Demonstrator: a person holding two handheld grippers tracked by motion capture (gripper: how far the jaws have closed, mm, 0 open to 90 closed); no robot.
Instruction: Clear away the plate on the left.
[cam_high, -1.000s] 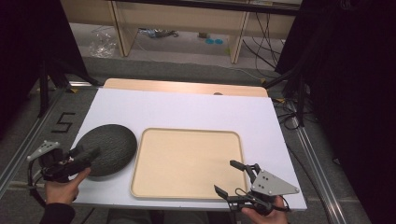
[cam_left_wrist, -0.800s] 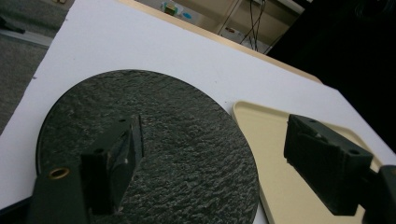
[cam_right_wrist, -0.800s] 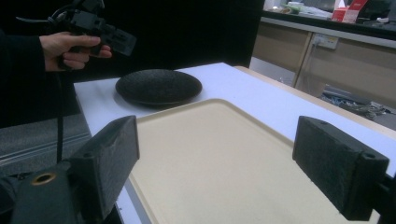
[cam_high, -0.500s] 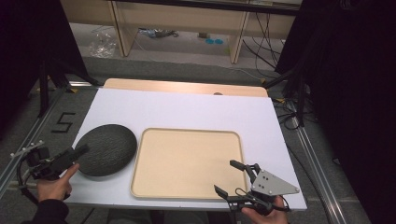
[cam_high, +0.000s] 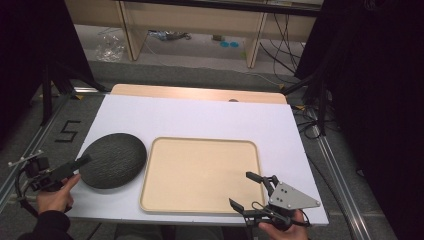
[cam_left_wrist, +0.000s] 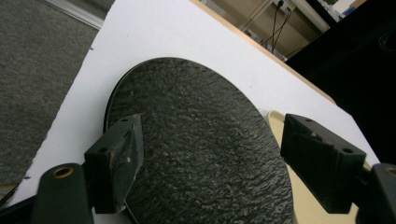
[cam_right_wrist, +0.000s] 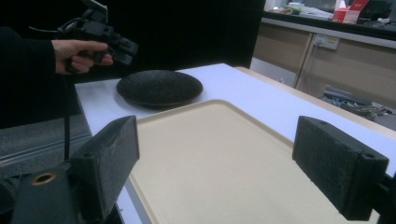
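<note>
In the high view, the dark textured plate (cam_high: 113, 160) lies on the white table (cam_high: 200, 120), just left of the beige tray (cam_high: 200, 175). The left gripper (cam_high: 80, 162) hovers at the plate's near-left rim; the right gripper (cam_high: 248, 191) waits over the tray's near-right corner, jaws spread.

In the left gripper view, the left gripper (cam_left_wrist: 210, 154) has its jaws wide apart, straddling the plate (cam_left_wrist: 196, 140) and gripping nothing. To take the plate well, one jaw should probably slip under the rim and one above before closing.

In the right gripper view, the right gripper (cam_right_wrist: 215, 158) stands open and empty above the tray (cam_right_wrist: 219, 163), with the plate (cam_right_wrist: 159, 87) at the far left.
</note>
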